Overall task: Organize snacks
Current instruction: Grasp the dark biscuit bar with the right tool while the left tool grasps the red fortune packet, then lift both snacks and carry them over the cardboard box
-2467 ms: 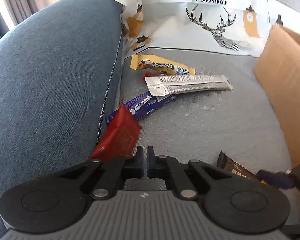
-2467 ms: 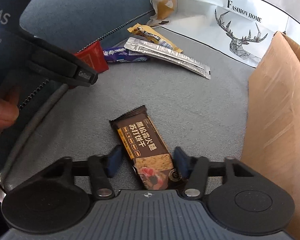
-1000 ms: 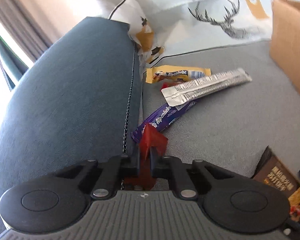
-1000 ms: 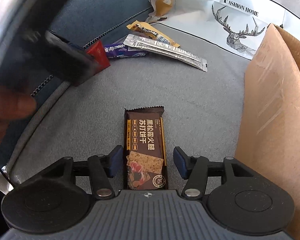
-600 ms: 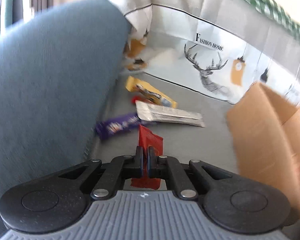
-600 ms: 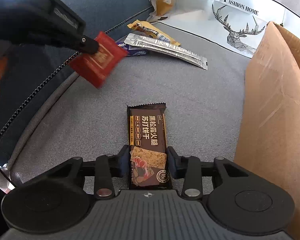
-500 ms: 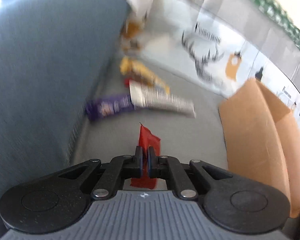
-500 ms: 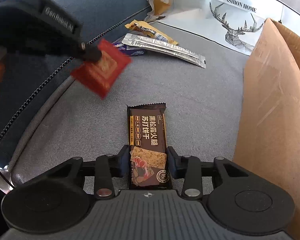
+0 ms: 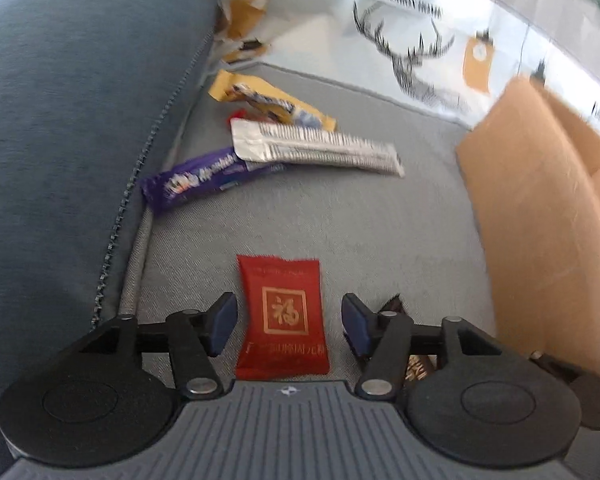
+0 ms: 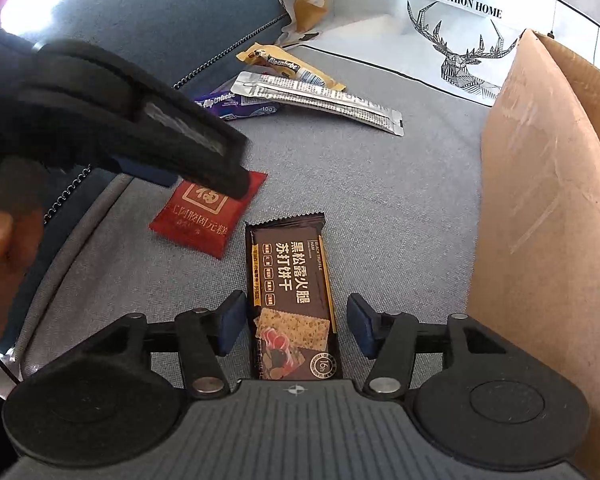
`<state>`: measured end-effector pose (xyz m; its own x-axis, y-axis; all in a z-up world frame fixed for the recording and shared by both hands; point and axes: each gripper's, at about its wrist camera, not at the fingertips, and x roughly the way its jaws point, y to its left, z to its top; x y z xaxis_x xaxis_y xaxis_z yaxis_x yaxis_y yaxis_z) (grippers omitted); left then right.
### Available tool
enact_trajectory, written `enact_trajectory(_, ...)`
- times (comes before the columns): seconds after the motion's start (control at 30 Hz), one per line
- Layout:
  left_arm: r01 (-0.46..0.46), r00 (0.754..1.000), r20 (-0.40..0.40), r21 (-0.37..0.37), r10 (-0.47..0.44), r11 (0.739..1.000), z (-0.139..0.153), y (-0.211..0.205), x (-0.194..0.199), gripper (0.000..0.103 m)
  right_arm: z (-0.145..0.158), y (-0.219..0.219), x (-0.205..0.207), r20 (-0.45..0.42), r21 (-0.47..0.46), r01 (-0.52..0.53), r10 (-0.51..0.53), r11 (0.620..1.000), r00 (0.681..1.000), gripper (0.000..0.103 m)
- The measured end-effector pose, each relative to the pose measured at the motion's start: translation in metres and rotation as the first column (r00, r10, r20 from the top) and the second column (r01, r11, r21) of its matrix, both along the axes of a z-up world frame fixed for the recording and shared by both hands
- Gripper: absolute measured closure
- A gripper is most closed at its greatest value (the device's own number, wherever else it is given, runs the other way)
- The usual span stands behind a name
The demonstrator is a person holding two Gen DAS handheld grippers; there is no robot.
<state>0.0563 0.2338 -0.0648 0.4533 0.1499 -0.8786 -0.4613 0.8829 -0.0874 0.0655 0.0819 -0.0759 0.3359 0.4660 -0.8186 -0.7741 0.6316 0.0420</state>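
A red snack packet (image 9: pixel 282 316) lies flat on the grey seat cushion (image 9: pixel 360 232). It sits between the opening jaws of my left gripper (image 9: pixel 289 322), and neither pad touches it. In the right wrist view the same red packet (image 10: pixel 208 214) lies partly under one of the left gripper's fingers (image 10: pixel 204 152). A brown cracker bar (image 10: pixel 290 292) lies lengthwise between the opening jaws of my right gripper (image 10: pixel 297 326), with a gap on both sides. The bar lies just right of the red packet.
A purple candy stick (image 9: pixel 204 178), a long silver packet (image 9: pixel 316 148) and a yellow packet (image 9: pixel 268 98) lie farther back by the blue cushion (image 9: pixel 68 120). An open cardboard box (image 10: pixel 548 220) stands at the right. A white deer-print bag (image 10: pixel 440 28) is behind. A hand (image 10: pixel 0 240) holds the left gripper.
My left gripper lifted the red packet away from the blue cushion, set it down beside the brown bar and let go. My right gripper's jaws narrowed onto the bar, then widened again.
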Motion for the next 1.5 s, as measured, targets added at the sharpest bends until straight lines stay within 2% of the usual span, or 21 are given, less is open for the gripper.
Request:
enact_trajectory(0.17,0.032,0.997,-0.065,0.047,-0.029,0.998,-0.012,-0.011,0.008,0.038,-0.002,0.002,0.002,0.008,-0.02,0.013,-0.013,1.0,1.0,0.039)
enact_trajectory(0.4,0.064,0.995,-0.087,0.1,-0.055,0.993,-0.017,-0.014,0.011,0.038,-0.003,0.001,0.004,0.014,-0.024,0.019,-0.019,1.0,1.0,0.039)
enact_trajectory(0.5,0.07,0.994,-0.089,0.113,-0.06,0.991,-0.017,-0.014,0.012,0.042,-0.003,0.001,0.004,0.015,-0.024,0.018,-0.018,1.0,1.0,0.04)
enact_trajectory(0.6,0.069,0.995,-0.084,0.117,-0.059,0.991,-0.015,-0.013,0.01,0.053,-0.003,0.001,0.001,0.012,-0.014,0.002,-0.002,1.0,1.0,0.05)
enact_trajectory(0.7,0.064,0.995,-0.08,0.125,-0.054,0.99,-0.013,-0.011,0.008,0.056,-0.002,0.001,-0.001,0.022,-0.012,-0.02,0.02,1.0,1.0,0.06)
enact_trajectory(0.8,0.053,0.996,-0.072,0.134,-0.044,0.99,-0.011,-0.009,0.006,0.057,-0.001,-0.001,-0.002,0.021,-0.006,-0.023,0.023,1.0,1.0,0.061)
enact_trajectory(1.13,-0.038,0.997,0.07,0.159,0.027,0.987,0.017,-0.001,-0.009,0.057,0.021,-0.015,-0.011,0.096,0.121,0.0,-0.011,0.993,0.995,0.061)
enact_trajectory(1.5,-0.098,0.968,0.244,0.159,0.057,0.982,0.059,-0.004,-0.034,0.057,0.063,-0.046,-0.022,0.219,0.231,-0.055,0.003,0.971,0.976,0.061)
